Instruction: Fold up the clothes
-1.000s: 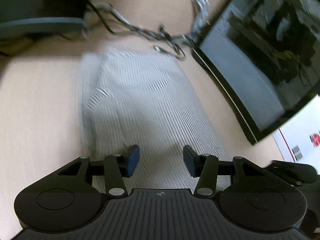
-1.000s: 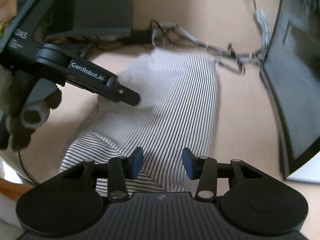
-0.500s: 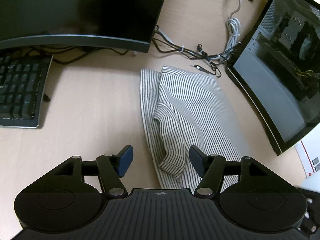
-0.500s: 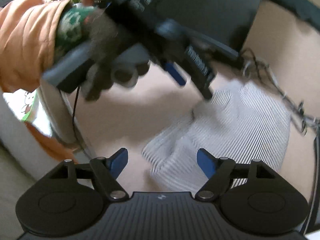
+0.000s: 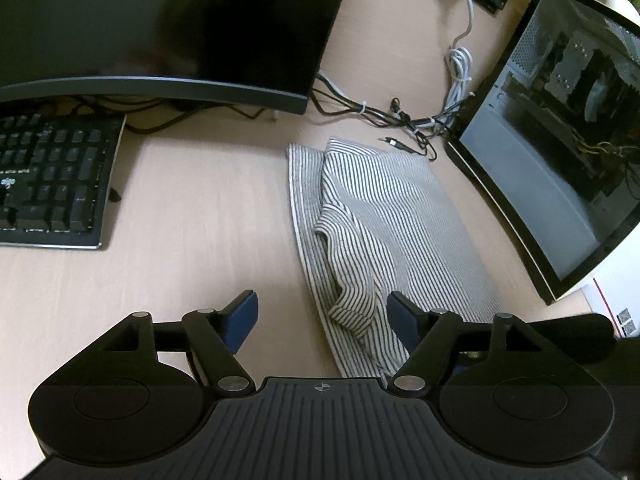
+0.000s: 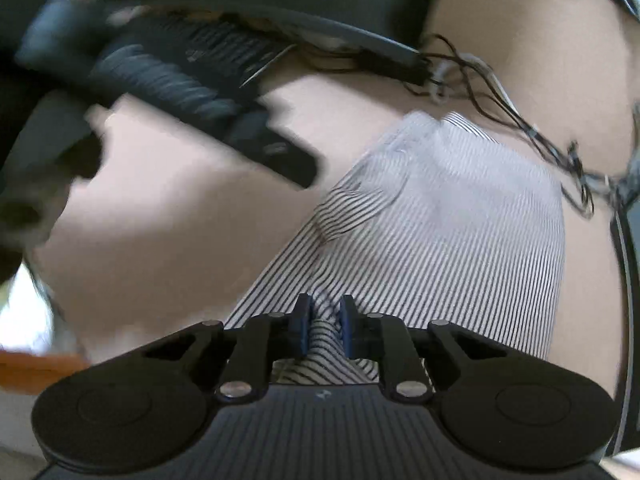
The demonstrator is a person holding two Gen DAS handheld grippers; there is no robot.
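A black-and-white striped garment (image 5: 384, 232) lies folded on the light wooden desk, with a sleeve lying loose on its left side. My left gripper (image 5: 322, 316) is open and empty above the garment's near left corner. In the right wrist view the garment (image 6: 460, 232) fills the middle, and my right gripper (image 6: 323, 326) is shut on a fold of striped cloth at its near edge. The left gripper (image 6: 280, 152) shows there as a blurred black shape at the upper left, apart from the cloth.
A curved monitor (image 5: 160, 32) and a black keyboard (image 5: 52, 180) stand at the left. A glass-sided PC case (image 5: 560, 140) stands at the right. Tangled cables (image 5: 408, 120) lie behind the garment. Bare desk (image 5: 200, 220) lies between the keyboard and the garment.
My right gripper, open half a second ago, has come down and closed on the garment's near edge. My left gripper has lifted back from the cloth and opened wider.
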